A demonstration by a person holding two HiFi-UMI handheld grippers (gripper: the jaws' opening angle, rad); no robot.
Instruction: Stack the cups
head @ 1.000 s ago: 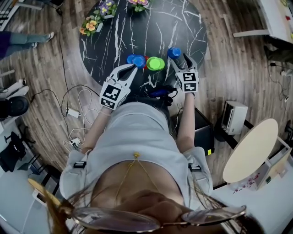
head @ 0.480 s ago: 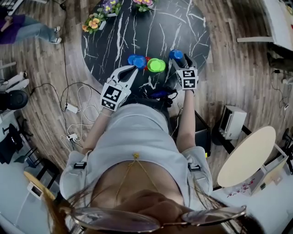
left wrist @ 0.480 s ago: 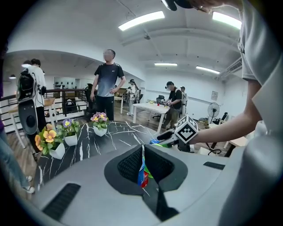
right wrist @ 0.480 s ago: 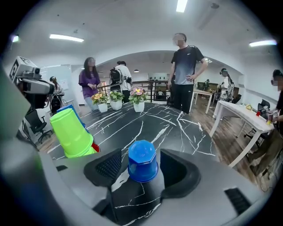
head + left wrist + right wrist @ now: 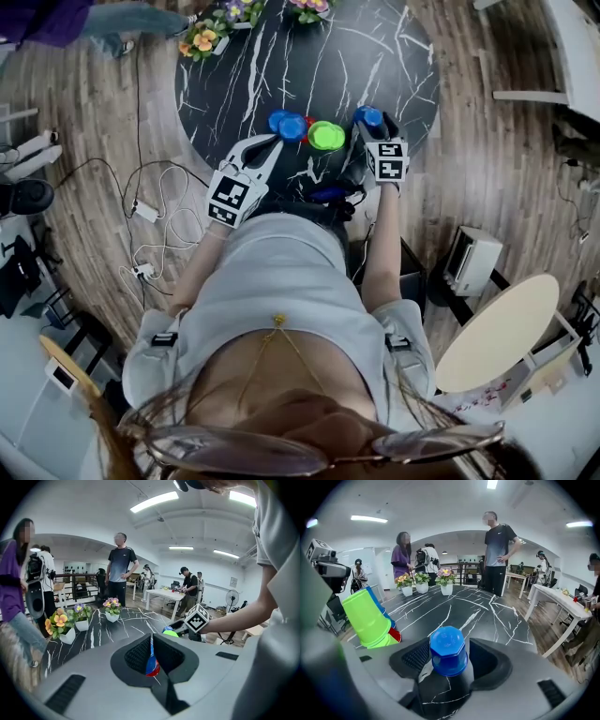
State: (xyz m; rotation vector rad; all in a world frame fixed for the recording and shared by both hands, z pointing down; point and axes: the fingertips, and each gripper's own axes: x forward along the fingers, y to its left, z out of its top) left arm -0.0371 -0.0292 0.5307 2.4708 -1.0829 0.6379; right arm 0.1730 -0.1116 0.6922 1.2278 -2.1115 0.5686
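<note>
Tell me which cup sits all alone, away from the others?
The blue upside-down cup, between the open jaws of the right claw. The green cup leans in a bunch with the others.

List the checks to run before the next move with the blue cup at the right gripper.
1. Hold of the left gripper: ok, jaws shut on a blue cup wall, red cup showing below it.
2. Place of the loose blue cup: ok, upside down, centred between the jaws of the right gripper.
3. Right jaws pressing it: not ok, a gap shows on one side.
4. Pose of the green cup: not ok, tilted.
5. Loose cup resting on the table: cannot tell.
</note>
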